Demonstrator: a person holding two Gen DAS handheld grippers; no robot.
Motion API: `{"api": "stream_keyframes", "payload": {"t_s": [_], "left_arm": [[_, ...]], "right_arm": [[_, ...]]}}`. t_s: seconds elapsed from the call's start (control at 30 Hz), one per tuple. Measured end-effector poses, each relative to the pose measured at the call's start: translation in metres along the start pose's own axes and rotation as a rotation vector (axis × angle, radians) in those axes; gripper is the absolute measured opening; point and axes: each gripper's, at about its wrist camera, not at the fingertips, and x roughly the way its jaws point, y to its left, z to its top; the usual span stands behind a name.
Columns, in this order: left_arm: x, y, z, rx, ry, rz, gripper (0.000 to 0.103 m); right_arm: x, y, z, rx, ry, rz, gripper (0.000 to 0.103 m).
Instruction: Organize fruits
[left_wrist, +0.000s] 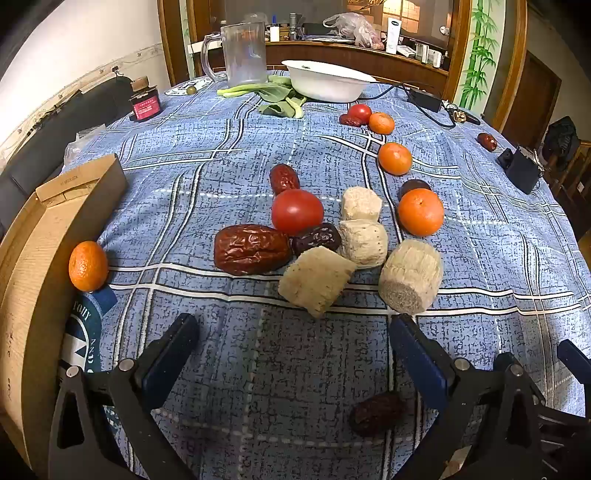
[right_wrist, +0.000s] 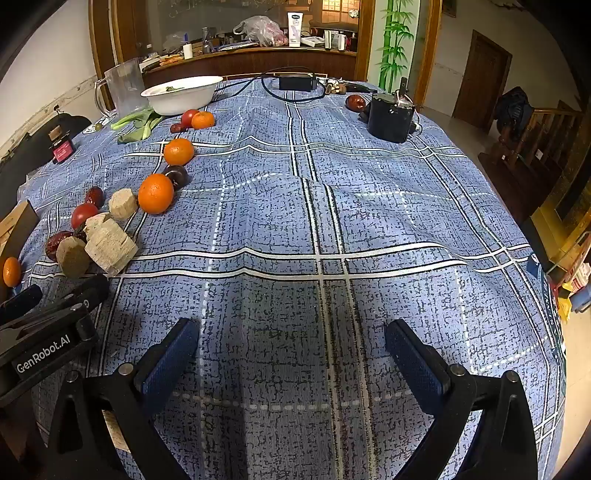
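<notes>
Fruits lie scattered on the blue plaid tablecloth (left_wrist: 221, 155). In the left wrist view a big red date (left_wrist: 252, 249), a red tomato (left_wrist: 297, 211), a dark date (left_wrist: 317, 238) and several beige cut chunks (left_wrist: 410, 275) cluster ahead of my open, empty left gripper (left_wrist: 293, 350). Several tangerines lie around: one (left_wrist: 420, 211) right of the cluster, one (left_wrist: 88, 265) at the left by the bamboo steamer (left_wrist: 29, 280). A dark date (left_wrist: 376, 413) lies under the right finger. My right gripper (right_wrist: 291, 354) is open and empty over bare cloth; the cluster (right_wrist: 110, 240) is to its far left.
A white bowl (left_wrist: 327, 83), greens (left_wrist: 280, 98), a clear pitcher (left_wrist: 243, 51) and a jar (left_wrist: 144, 103) stand at the back. A power adapter and cable (right_wrist: 297, 82) and a black device (right_wrist: 390, 116) sit far right. The left gripper (right_wrist: 44, 332) shows in the right wrist view.
</notes>
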Motion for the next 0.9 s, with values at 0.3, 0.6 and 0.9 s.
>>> {"api": "stream_keyframes", "payload": {"t_s": [0.3,0.6,0.9], "left_arm": [[0.0001,0.0001,0.0001,-0.001,0.0,-0.001,0.103],[0.0,0.0001,0.0,-0.001,0.0,-0.002,0.103],[0.0003,-0.0001,0.0007,0.003,0.007,-0.001,0.103]], "right_arm": [[-0.001,-0.0007,0.0006,-0.001,0.0,-0.001,0.102],[-0.0015,-0.0016,0.0007,-0.001,0.0,-0.001,0.102],[-0.0022,-0.0024,0.0011,0.0,0.001,0.0,0.102]]}}
